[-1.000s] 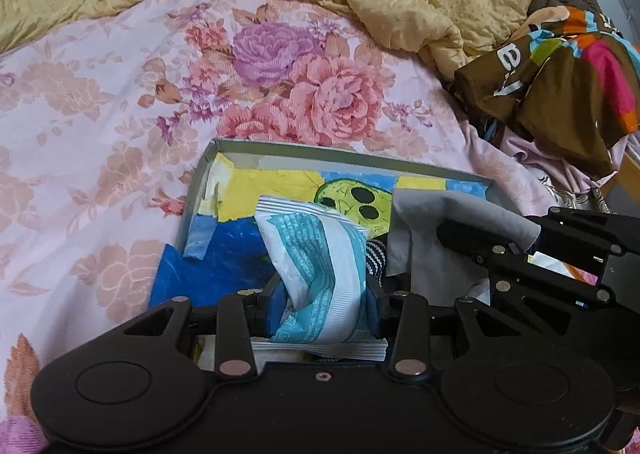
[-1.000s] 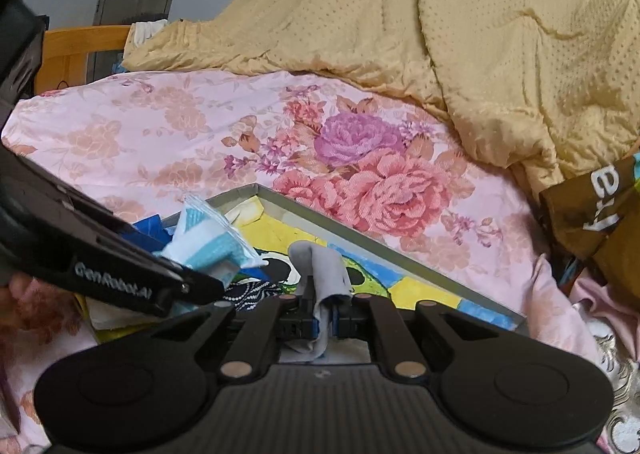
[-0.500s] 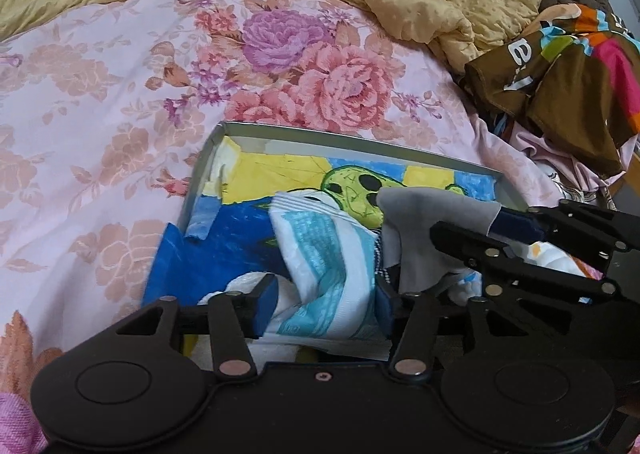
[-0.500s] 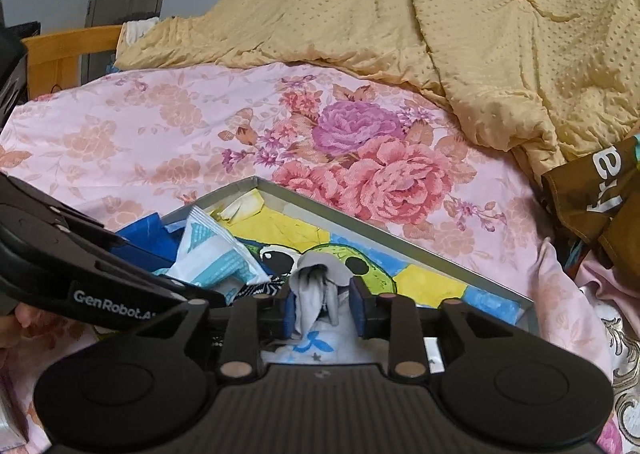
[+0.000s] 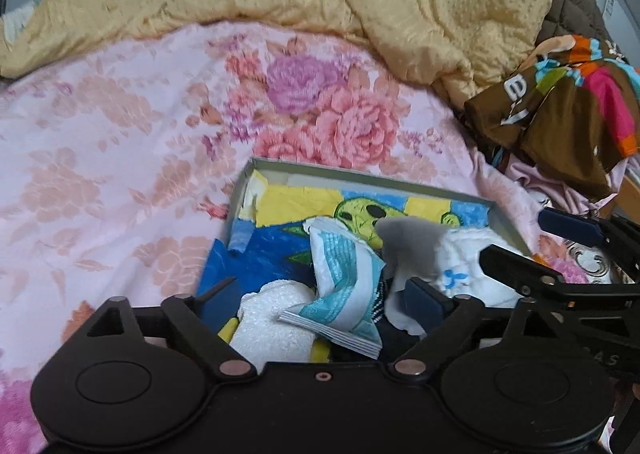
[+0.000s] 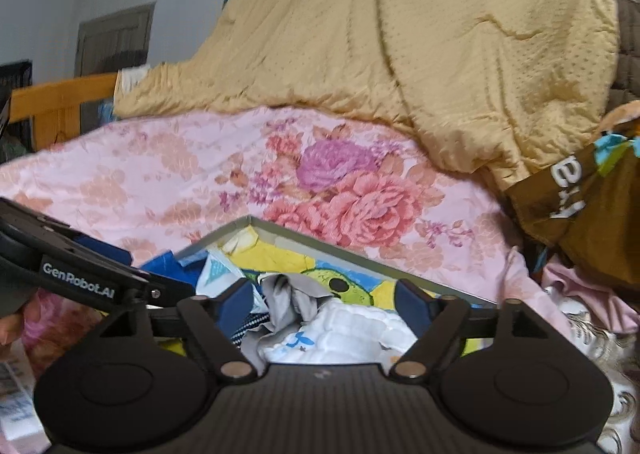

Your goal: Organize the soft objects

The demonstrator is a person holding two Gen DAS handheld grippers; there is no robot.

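Step in hand: release into the shallow box (image 5: 400,177) lying on the bed (image 5: 120,157). Left gripper (image 5: 320,300) fingers opening wide; blue-white packet (image 5: 344,282) sits loose between them inside the box, not pressed. Right gripper (image 6: 324,304) fingers likewise opening; grey cloth (image 6: 296,294) slumped between them in the box, atop a white quilted cloth (image 6: 340,334). A white towel (image 5: 272,318) lies in the box beside the packet. Next move, by my reading: draw both grippers clear without snagging fabric, then go for the brown patterned garment (image 5: 560,113) beyond the box's right side.

One box (image 5: 362,175), five soft items, two quilts
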